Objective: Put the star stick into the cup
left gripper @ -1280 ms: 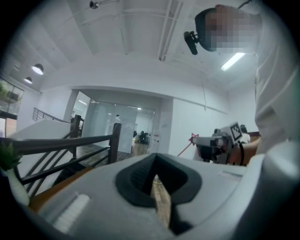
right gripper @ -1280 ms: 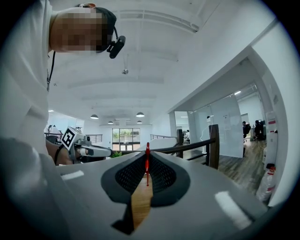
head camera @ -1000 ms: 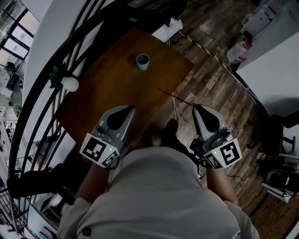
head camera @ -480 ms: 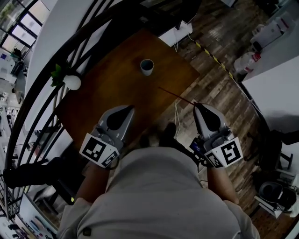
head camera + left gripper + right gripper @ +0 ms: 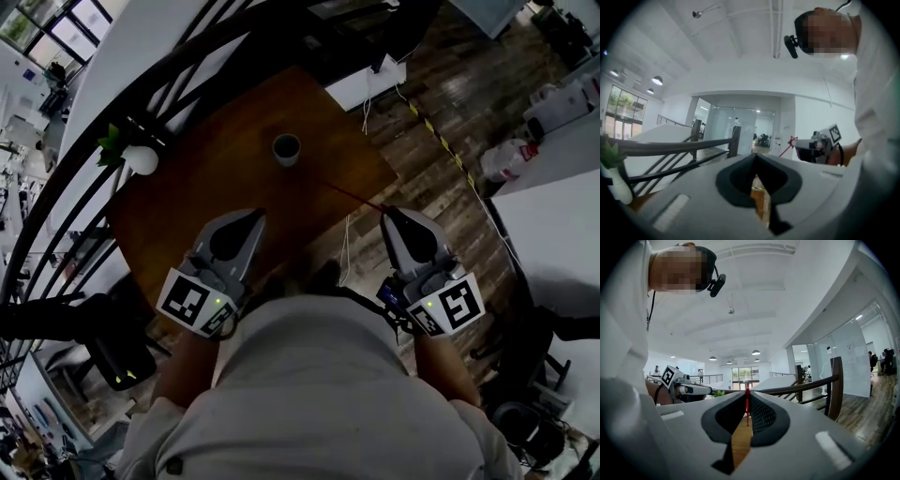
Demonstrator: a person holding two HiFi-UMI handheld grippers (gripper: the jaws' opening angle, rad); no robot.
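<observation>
A small blue-grey cup [image 5: 286, 148] stands upright on the far part of the brown wooden table [image 5: 206, 187]. My right gripper [image 5: 383, 210] is shut on a thin red star stick [image 5: 352, 193], which reaches out from its tips over the table's right corner, short of the cup. In the right gripper view the stick [image 5: 747, 404] stands pinched between the jaws. In the left gripper view its red star [image 5: 792, 140] shows right by the right gripper [image 5: 808, 145]. My left gripper [image 5: 255, 216] is shut and empty over the table's near edge, its jaws meeting in its own view.
A dark curved railing [image 5: 141, 103] runs along the table's left and far sides. A white vase with a green plant [image 5: 141, 161] stands at the table's left corner. A white box with cables [image 5: 361, 89] and a white container [image 5: 511, 159] sit on the wooden floor.
The head view has drifted, so table and cup sit a little lower and further left. Both grippers keep their pose near the body; the stick stays in the right one.
</observation>
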